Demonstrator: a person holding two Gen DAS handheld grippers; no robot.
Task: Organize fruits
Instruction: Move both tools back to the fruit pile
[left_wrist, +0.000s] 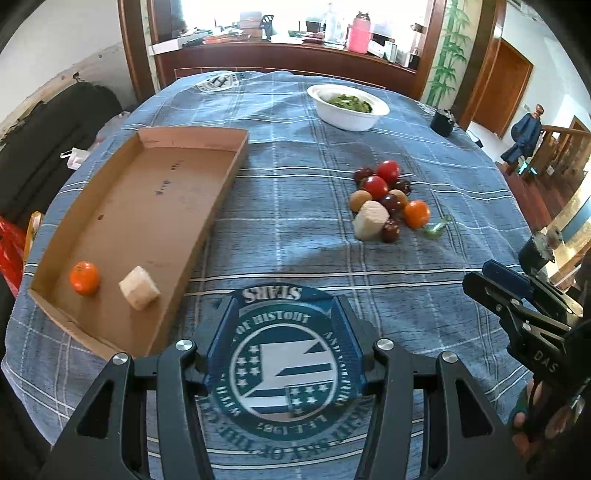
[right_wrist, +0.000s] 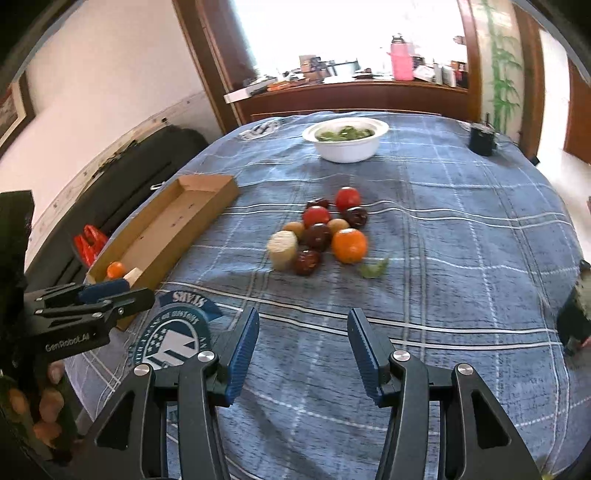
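Observation:
A cardboard tray (left_wrist: 122, 206) lies on the left of the table and holds an orange (left_wrist: 85, 277) and a pale cut chunk (left_wrist: 139, 287). A pile of fruit (left_wrist: 388, 201) lies mid-table: red tomatoes, dark plums, brown fruits, an orange (right_wrist: 349, 245) and a pale chunk (right_wrist: 282, 249). My left gripper (left_wrist: 284, 310) is open and empty above the tablecloth, right of the tray's near end. My right gripper (right_wrist: 303, 326) is open and empty, short of the pile (right_wrist: 325, 229). The tray also shows in the right wrist view (right_wrist: 166, 229).
A white bowl (left_wrist: 347, 114) of greens stands at the back. A green leaf (right_wrist: 373, 267) lies beside the pile. A small black object (right_wrist: 482, 140) sits at the far right edge. A red bag (right_wrist: 88, 243) and a dark sofa lie left of the table.

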